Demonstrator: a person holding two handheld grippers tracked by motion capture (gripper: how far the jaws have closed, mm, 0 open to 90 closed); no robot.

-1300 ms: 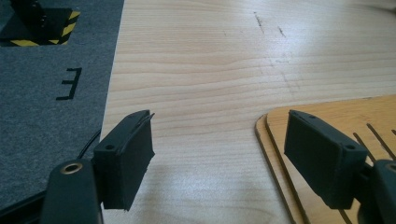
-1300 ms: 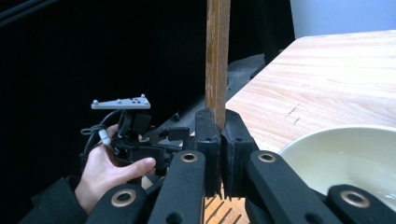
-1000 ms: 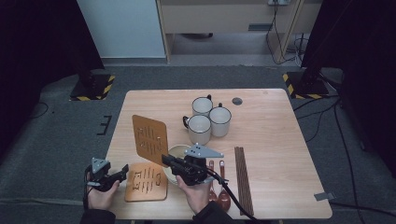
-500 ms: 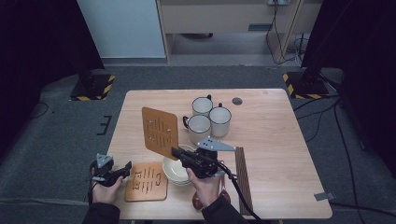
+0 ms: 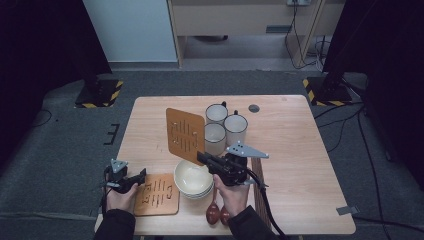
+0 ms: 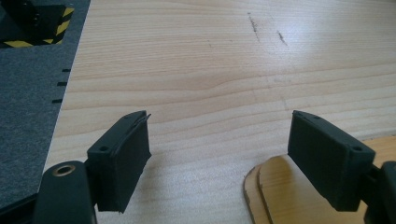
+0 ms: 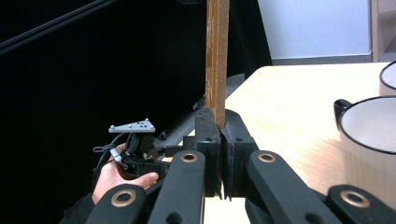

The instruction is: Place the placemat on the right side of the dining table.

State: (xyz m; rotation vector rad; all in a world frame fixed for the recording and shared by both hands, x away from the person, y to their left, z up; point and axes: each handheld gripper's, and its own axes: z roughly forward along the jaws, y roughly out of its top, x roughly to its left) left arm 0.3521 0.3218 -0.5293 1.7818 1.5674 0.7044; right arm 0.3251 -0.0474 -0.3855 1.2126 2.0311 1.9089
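Observation:
My right gripper (image 5: 204,158) is shut on the lower edge of a thin wooden mat with cut slots (image 5: 185,135) and holds it upright above the table, just left of the mugs. In the right gripper view the mat (image 7: 217,56) rises edge-on from between the closed jaws of my right gripper (image 7: 220,122). My left gripper (image 5: 140,176) rests low at the table's front left, open with nothing between its fingers. It sits beside two more slotted mats (image 5: 158,195) lying flat in a stack, whose rounded corner (image 6: 280,196) shows by the right jaw of my left gripper (image 6: 219,154).
A stack of cream bowls (image 5: 193,179) sits just under and left of my right gripper. Three white mugs (image 5: 235,125) stand close behind the raised mat. Two brown spoons (image 5: 212,212) and dark sticks (image 5: 257,175) lie by the right forearm. A small dark disc (image 5: 254,108) lies at the back.
My right gripper has carried the upright mat to the right and away from me, from beside the flat mats to over the bowls near the mugs. The left hand has shifted slightly right.

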